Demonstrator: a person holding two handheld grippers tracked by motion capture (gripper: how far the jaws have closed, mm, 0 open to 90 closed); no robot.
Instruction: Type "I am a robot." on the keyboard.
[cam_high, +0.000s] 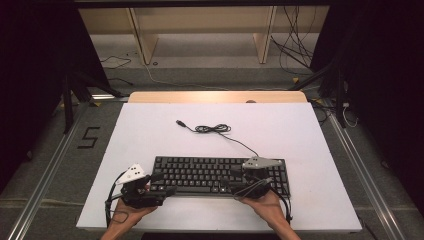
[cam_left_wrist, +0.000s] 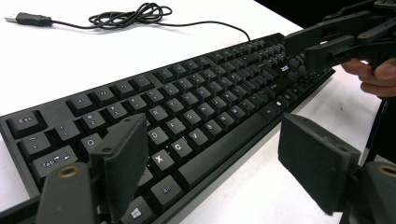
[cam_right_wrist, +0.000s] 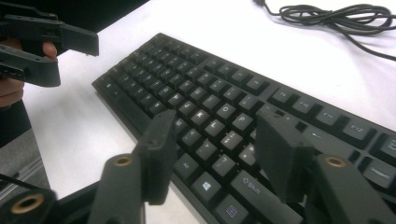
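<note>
- High view: black full-size keyboard (cam_high: 220, 175) flat on white table (cam_high: 150, 130), near the front edge, long side parallel to it. Cable (cam_high: 215, 129) loosely coiled behind, USB plug (cam_high: 180, 122) lying free, unconnected.
- High view: left gripper (cam_high: 159, 187) at the keyboard's left front corner, right gripper (cam_high: 252, 186) over the right front part, each carried by a hand entering from the bottom. Grey three-cornered plate on top of each.
- Left gripper view: jaws wide apart, nothing clamped; one pad (cam_left_wrist: 122, 158) low over the bottom-left keys, touching or just above not clear; other pad (cam_left_wrist: 316, 161) off the front edge, over bare table. Front edge of the keyboard running between the two.
- Left gripper view: right gripper at upper right, above the far end of the keyboard, fingers (cam_left_wrist: 373, 74) of its hand visible.
- Right gripper view: jaws parted, nothing gripped; both pads (cam_right_wrist: 159, 151) hovering over the bottom key rows, no pad pressing on the case.
- Right gripper view: left gripper (cam_right_wrist: 70, 51) at upper left, beyond the keyboard's far corner; coiled cable on the table at upper right.
- Progress, as judged: keyboard resting on the table, neither tool clamped on it; either just set down or not yet seized. Remaining, if a move is intended: closing on both ends, lifting level. Cable not tidied.
</note>
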